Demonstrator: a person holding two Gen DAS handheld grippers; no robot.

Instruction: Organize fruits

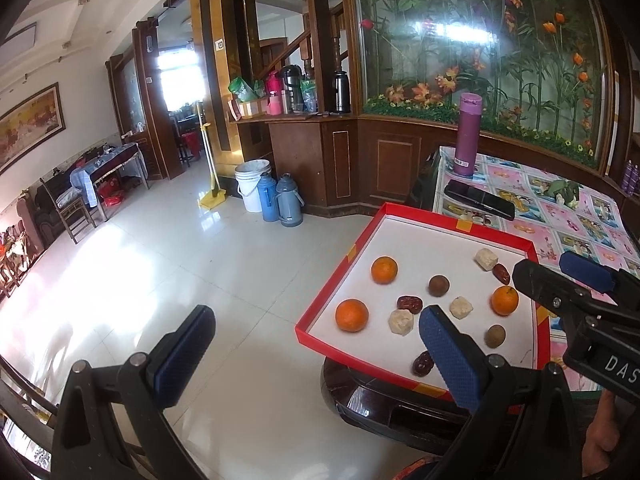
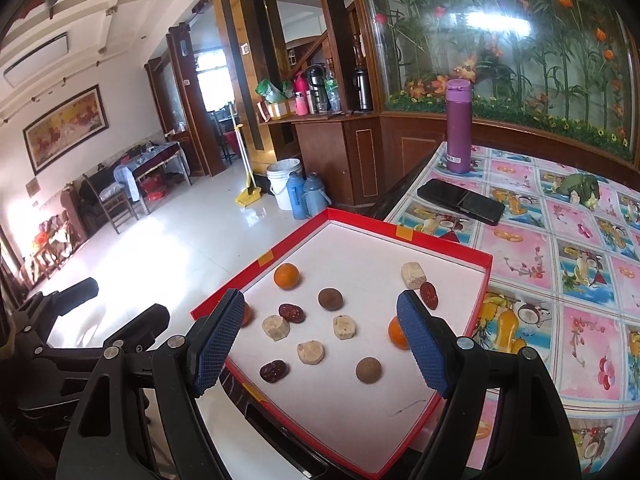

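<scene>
A red tray (image 1: 344, 264) (image 2: 256, 260) with a white floor sits at the table corner. It holds three oranges (image 1: 351, 315) (image 2: 286, 276), brown round fruits (image 1: 439, 285) (image 2: 368, 369), dark red dates (image 1: 409, 304) (image 2: 273, 371) and several pale chunks (image 1: 400, 322) (image 2: 310, 352), all scattered. My left gripper (image 1: 316, 316) (image 2: 120, 300) hangs open off the tray's near-left corner, mostly over the floor. My right gripper (image 2: 320, 304) (image 1: 544, 266) stands open above the tray's near part with nothing between its pads. Its fingers partly hide two oranges.
A purple flask (image 2: 458, 128) (image 1: 466, 136) and a black phone (image 2: 460, 201) (image 1: 480, 199) lie beyond the tray on the patterned tablecloth (image 2: 560, 280). A green leafy item (image 2: 582, 188) sits far right. Left of the table is tiled floor, with a white bucket (image 1: 252, 184) and thermos jugs by the cabinet.
</scene>
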